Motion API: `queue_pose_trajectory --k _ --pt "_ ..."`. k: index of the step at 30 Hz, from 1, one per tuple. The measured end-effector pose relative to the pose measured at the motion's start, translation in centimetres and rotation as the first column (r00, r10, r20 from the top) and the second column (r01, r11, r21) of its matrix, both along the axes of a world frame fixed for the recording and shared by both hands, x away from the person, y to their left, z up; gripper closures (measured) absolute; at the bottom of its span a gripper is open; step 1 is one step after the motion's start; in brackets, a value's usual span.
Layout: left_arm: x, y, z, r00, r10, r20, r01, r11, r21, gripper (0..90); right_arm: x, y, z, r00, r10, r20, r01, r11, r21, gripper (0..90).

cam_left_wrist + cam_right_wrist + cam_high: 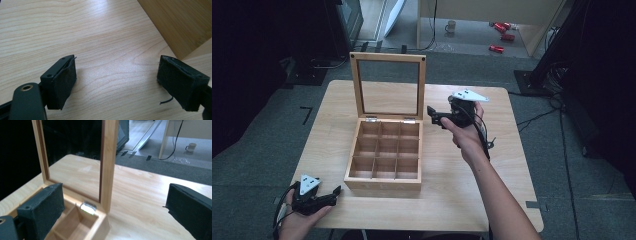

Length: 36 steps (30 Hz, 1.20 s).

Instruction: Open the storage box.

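Right gripper [432, 115] spread beside the box [384, 165] lid [388, 85]; left gripper [333, 194] spread near its front corner. Best nudged shut gently, box steadied.

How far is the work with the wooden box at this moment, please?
Done: the wooden box stands open, its lid upright. Its compartments look empty. In hand: nothing; the right gripper is open beside the lid, and the left gripper is open near the table front corner. What is left cannot be told.

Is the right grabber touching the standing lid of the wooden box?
Apart. The right gripper view shows the lid standing between the right gripper's open jaws, with bare table beside it.
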State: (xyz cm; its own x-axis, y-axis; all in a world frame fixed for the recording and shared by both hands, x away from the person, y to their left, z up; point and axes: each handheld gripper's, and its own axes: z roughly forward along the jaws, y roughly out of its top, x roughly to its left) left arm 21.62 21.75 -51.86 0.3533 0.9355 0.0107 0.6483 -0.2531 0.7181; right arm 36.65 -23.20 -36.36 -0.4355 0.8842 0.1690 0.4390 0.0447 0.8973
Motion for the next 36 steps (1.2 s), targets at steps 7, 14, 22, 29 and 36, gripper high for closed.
queue_pose_trajectory --k 7,14,22,29,36 --pt "0.0 0.0 0.0 1.0 0.0 0.0 0.0 1.0 0.0 16.2 -2.5 -2.6 -1.4 0.9993 -0.036 -0.006 0.035 0.999 -0.024 1.6" --pt "0.0 0.0 0.0 1.0 0.0 0.0 0.0 1.0 0.0 16.2 -4.3 -4.7 -2.7 0.9979 -0.063 -0.015 0.063 0.997 -0.039 1.6" --pt "0.0 0.0 0.0 1.0 0.0 0.0 0.0 1.0 0.0 16.2 -6.2 -7.4 -4.4 0.9928 -0.116 -0.031 0.114 0.991 -0.064 1.6" --pt "0.0 0.0 0.0 1.0 0.0 0.0 0.0 1.0 0.0 16.2 -7.8 -9.5 -6.3 0.9854 -0.159 -0.059 0.155 0.985 -0.07 1.6" --pt "0.0 0.0 0.0 1.0 0.0 0.0 0.0 1.0 0.0 16.2 -9.3 -11.2 -7.9 0.9771 -0.195 -0.084 0.188 0.979 -0.082 1.7"
